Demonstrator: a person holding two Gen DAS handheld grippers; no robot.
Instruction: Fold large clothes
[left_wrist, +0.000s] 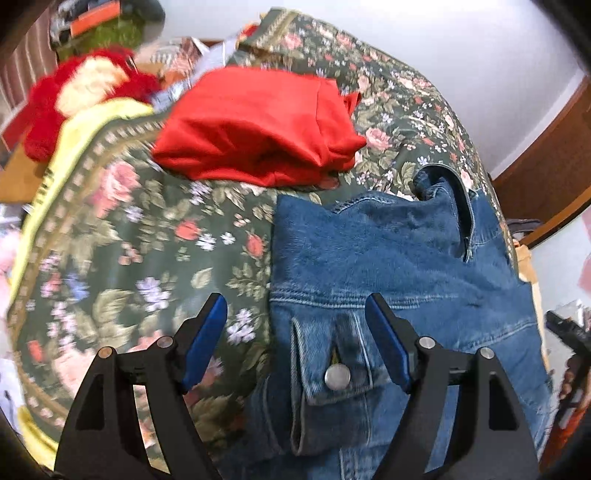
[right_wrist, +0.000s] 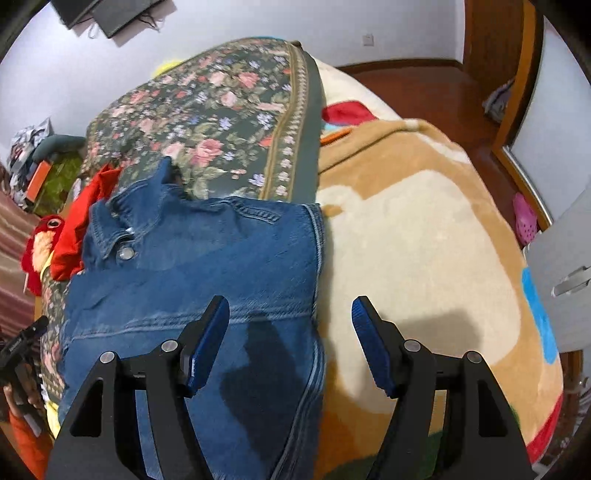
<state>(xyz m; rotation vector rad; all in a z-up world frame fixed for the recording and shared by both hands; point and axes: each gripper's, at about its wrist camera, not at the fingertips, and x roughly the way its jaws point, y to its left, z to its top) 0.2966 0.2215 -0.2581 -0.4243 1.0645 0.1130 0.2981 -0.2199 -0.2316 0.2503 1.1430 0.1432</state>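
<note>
A blue denim jacket (left_wrist: 388, 251) lies folded on the flowered bedspread (left_wrist: 147, 258), collar at the far end. My left gripper (left_wrist: 295, 306) hovers open over the jacket's left edge, above a cuff with a metal snap (left_wrist: 337, 376); nothing sits between its blue pads. In the right wrist view the same jacket (right_wrist: 207, 266) shows its right edge. My right gripper (right_wrist: 290, 306) stands open above that edge, the left finger over denim, the right finger over a tan fleece blanket (right_wrist: 406, 240). Neither gripper touches the cloth.
A folded red garment (left_wrist: 258, 125) lies beyond the jacket on the bedspread. A red plush toy (left_wrist: 74, 96) and clutter sit at the far left. The other gripper (right_wrist: 22, 347) shows at the left edge. Wooden floor (right_wrist: 424, 92) and a door lie to the right.
</note>
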